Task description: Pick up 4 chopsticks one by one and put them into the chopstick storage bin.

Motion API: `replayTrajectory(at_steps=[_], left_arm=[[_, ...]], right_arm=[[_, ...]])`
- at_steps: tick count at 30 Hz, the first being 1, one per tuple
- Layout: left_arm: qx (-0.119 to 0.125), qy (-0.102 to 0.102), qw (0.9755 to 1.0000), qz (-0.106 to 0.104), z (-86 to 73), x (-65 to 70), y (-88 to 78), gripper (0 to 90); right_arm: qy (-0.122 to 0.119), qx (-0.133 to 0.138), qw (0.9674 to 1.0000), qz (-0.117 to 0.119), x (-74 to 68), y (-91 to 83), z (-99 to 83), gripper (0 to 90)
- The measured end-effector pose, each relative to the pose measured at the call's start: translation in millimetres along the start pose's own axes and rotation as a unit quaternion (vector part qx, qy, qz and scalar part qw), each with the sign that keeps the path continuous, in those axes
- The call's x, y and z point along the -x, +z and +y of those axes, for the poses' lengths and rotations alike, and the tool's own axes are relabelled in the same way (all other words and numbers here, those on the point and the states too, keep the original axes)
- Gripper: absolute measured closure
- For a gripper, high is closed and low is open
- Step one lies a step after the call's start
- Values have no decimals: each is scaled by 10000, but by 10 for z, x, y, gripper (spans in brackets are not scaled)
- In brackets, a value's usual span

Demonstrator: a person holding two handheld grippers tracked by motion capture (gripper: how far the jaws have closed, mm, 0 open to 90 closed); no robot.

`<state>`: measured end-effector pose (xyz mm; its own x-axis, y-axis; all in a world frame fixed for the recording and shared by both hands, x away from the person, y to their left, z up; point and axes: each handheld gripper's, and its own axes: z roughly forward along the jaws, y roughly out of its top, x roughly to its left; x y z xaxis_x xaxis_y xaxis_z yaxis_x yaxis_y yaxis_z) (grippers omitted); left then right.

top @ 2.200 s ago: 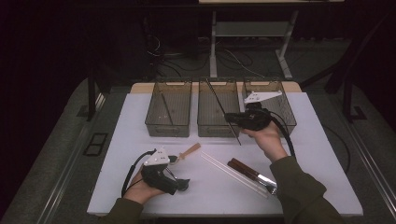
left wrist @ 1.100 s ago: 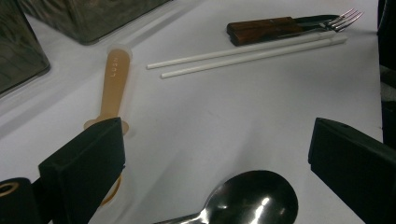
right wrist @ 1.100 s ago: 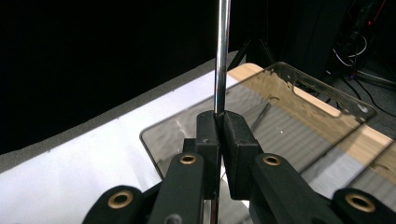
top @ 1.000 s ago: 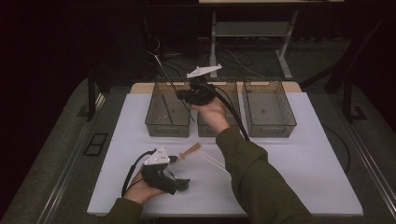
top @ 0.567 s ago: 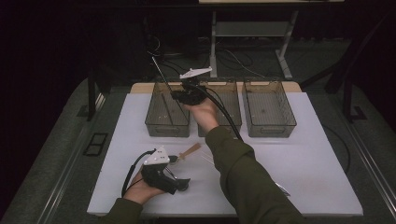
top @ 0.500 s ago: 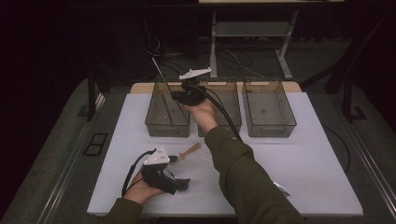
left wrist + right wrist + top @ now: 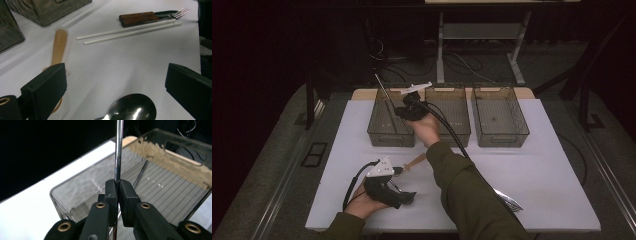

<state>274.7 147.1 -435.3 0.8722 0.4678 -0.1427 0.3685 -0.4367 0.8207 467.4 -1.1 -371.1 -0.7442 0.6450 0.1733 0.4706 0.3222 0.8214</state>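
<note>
- A white table [image 7: 542, 170] is seen from above, and every place below is given relative to the left bin [image 7: 391, 117], the first of three clear bins set in a row along the table's far edge.
- The left gripper [image 7: 409, 199] is held near the table's front edge, well in front of the left bin; its jaws are spread wide with nothing between the pads, as is seen in the left gripper view [image 7: 115, 82].
- A shiny metal spoon [image 7: 130, 108] is seen lying on the table just beneath the open jaws in that view.
- A tan wooden spoon [image 7: 414, 162] is laid on the table between the left gripper and the left bin, closer to the gripper.
- The right gripper [image 7: 399, 111] is held over the left bin, at its right-hand side, with the arm stretched across the table.
- Its jaws are clenched on a thin metal chopstick [image 7: 118, 150], which is pinched between the pads and rises steeply; in the high view the stick [image 7: 382, 89] is seen slanting up and back over the bin's far-left corner.
- A second dark stick [image 7: 140, 175] is seen lying on the ribbed floor inside the left bin.
- A pair of white chopsticks [image 7: 130, 30] and wooden-handled forks [image 7: 152, 17] are laid well to the right of the left bin, toward the table's front.
</note>
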Motion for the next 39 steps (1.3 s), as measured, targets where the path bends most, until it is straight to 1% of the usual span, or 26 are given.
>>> replayTrajectory(at_steps=[4,5,6,8,10,11,13,14,16,18,22,26,29,30,35,37,39], left_arm=[[5,8,10000,-14,1,-3,1,24],[2,8,10000,-18,1,-4,1,25],[0,7,10000,-23,1,-5,2,24],[-16,17,10000,-23,1,-5,4,24],[-3,11,10000,-27,2,0,4,25],[-1,16,10000,-28,3,0,3,25],[-10,15,10000,-24,3,-2,4,24],[-18,19,10000,-28,3,-2,4,24],[-7,17,10000,-33,3,1,5,24],[-16,18,10000,-36,2,-2,6,25],[-16,18,10000,-35,2,-4,4,24],[-37,27,10000,-22,1,-7,4,25],[-31,39,10000,-16,3,-8,3,25],[-33,40,10000,-14,2,-9,4,26],[-21,11,10000,-24,1,-12,7,26],[-19,16,10000,-23,1,-14,5,26],[11,5,10000,-30,3,-15,2,26]], right_arm=[[44,-159,9998,-82,17,85,-78,853],[18,-184,9997,-130,11,91,-79,853],[-15,-186,9998,-120,7,96,-73,852],[-52,-311,9994,-152,-2,104,-60,851],[-10,-382,9991,-174,6,108,-62,843],[5,-383,9991,-167,11,106,-64,831],[-11,-371,9992,-142,16,99,-61,770],[-4,-421,9991,-110,14,100,-61,753],[-115,-450,9987,-203,-2,84,-62,735],[-137,-444,9988,-165,-3,66,-59,711],[-130,-350,9992,-117,3,-18,-35,675],[-153,-337,9993,-14,13,-132,-13,639],[-153,-362,9991,130,31,-228,-15,604],[-147,-378,9991,138,31,-261,-19,592],[-174,-349,9990,230,64,-447,-79,528],[-191,-379,9988,262,81,-526,-120,513],[-256,-429,9983,287,106,-605,-170,503]])
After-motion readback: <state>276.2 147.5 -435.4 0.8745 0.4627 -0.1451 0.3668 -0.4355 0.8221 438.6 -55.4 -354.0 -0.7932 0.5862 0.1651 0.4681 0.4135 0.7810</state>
